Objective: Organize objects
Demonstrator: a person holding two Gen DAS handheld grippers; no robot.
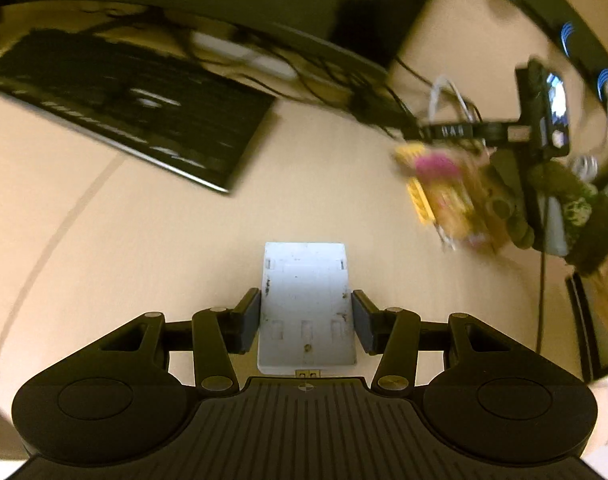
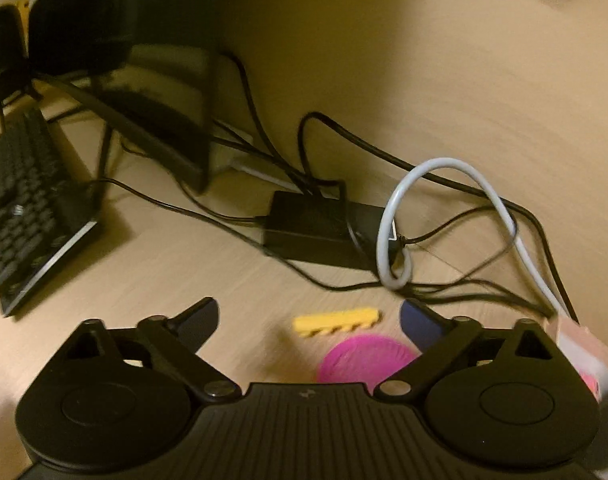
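- You are mid-carry: your left gripper [image 1: 305, 316] is clamped on a flat white plastic plate [image 1: 305, 304], held clear above the desk [image 1: 104, 240]; next it needs a set-down spot.
- Your right gripper [image 2: 309, 316] stands wide apart and empty.
- A yellow toothed bar [image 2: 335, 321] and a pink disc [image 2: 363, 360] lie on the desk between its fingers; the next move is probably to lower and close on one.

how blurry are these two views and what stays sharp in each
Left wrist view: the keyboard and yellow-pink objects smear with motion blur, while the left gripper and its white plate stay sharp. Right wrist view: the yellow piece and pink disc are streaked; the right gripper is crisp. Both are dim, yellow-tinted, fisheye-bent.
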